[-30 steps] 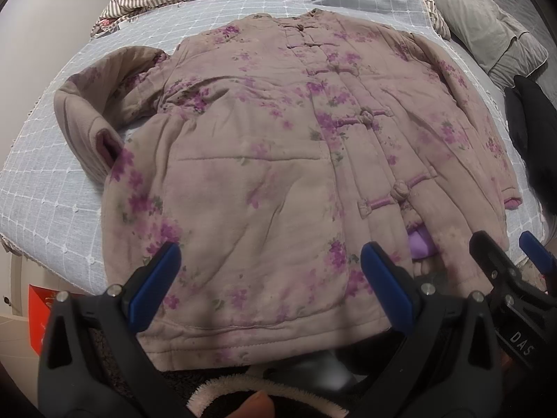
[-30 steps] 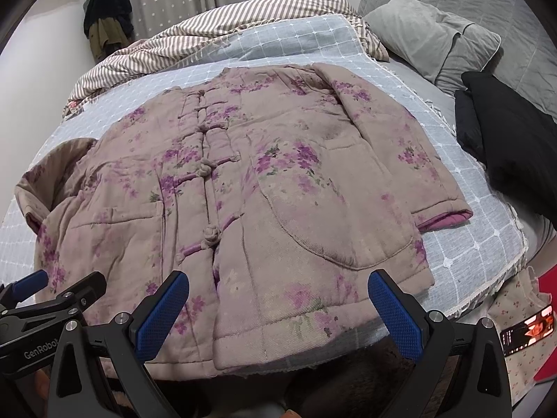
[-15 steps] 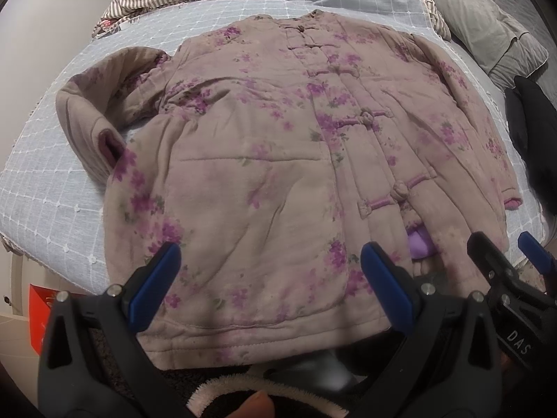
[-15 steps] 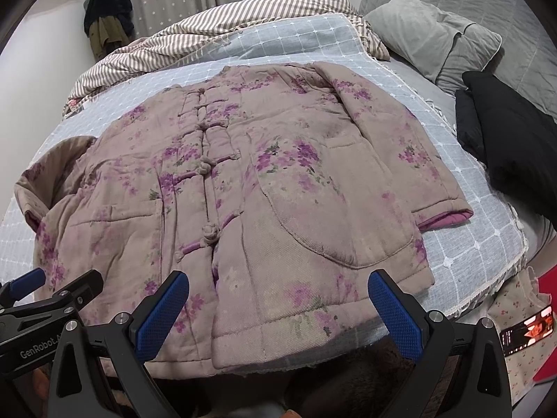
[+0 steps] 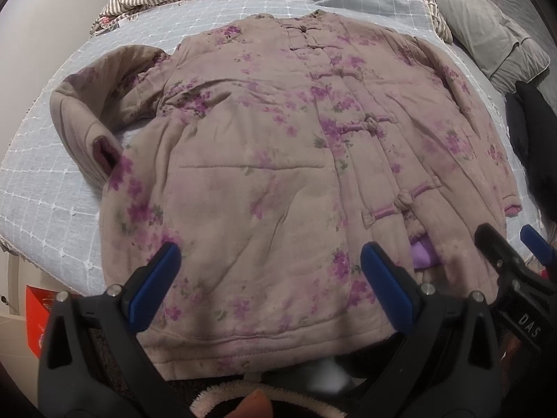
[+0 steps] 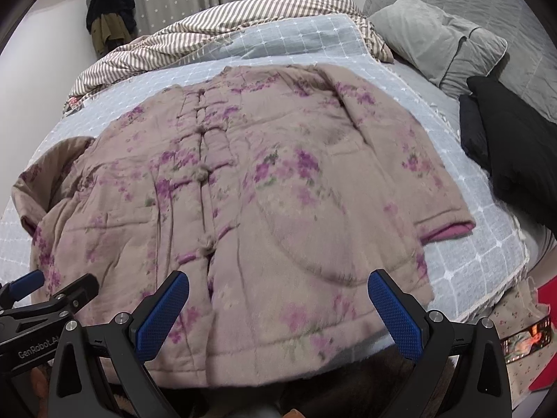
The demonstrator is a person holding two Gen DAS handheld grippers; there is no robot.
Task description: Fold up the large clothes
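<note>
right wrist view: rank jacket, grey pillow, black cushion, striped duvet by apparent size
1. Jacket, by far the largest.
2. Striped duvet.
3. Grey pillow and black cushion: look alike; the cushion is cut by the frame edge, so unranked.

jacket (image 5: pixel 264 181) flat on bed (image 5: pixel 45 188) | striped quilt (image 6: pixel 222 21) behind it | pillow (image 6: pixel 438 41) to its right
</note>
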